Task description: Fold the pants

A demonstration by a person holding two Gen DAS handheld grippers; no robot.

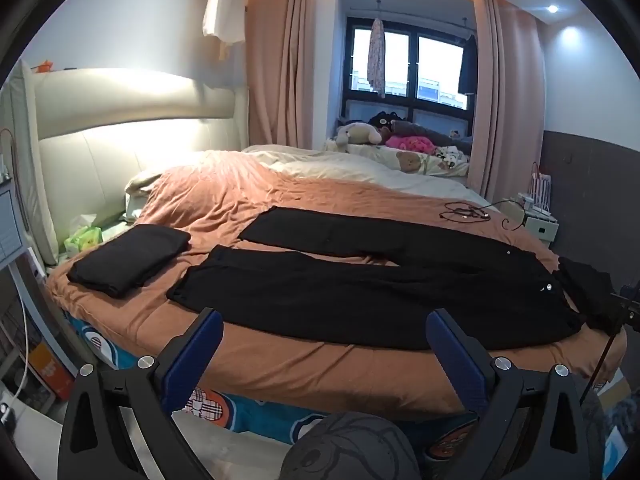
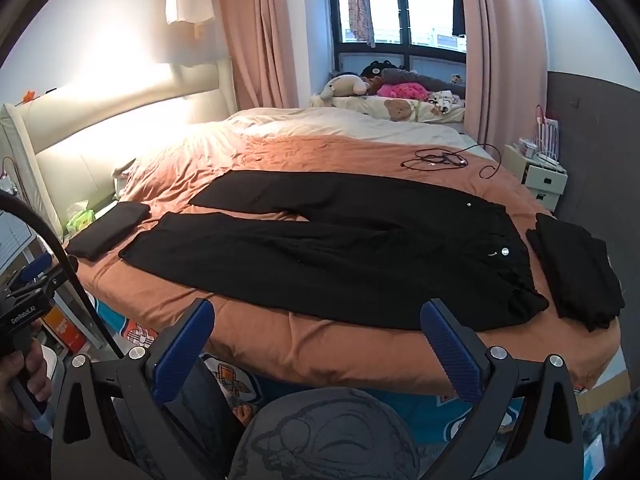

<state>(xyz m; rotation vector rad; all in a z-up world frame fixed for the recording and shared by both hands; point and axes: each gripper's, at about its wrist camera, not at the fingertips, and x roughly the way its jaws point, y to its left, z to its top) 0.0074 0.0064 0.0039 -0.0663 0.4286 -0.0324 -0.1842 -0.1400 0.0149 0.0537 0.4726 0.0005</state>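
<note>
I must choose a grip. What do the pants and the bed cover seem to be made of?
Pants: black, matte woven cloth, perhaps denim; metal button at the waist. Cover: soft, orange-brown fabric, matte, creased; the fibre cannot be told.

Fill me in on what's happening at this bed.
A person stands at the bed's edge with a two-finger gripper in each hand, folding pants. Black pants lie spread flat on the orange bedcover, legs apart, not yet folded. The left gripper and right gripper both hang open short of the near leg, holding nothing. One folded black garment sits by the leg ends, another folded black pile by the waist.
</note>
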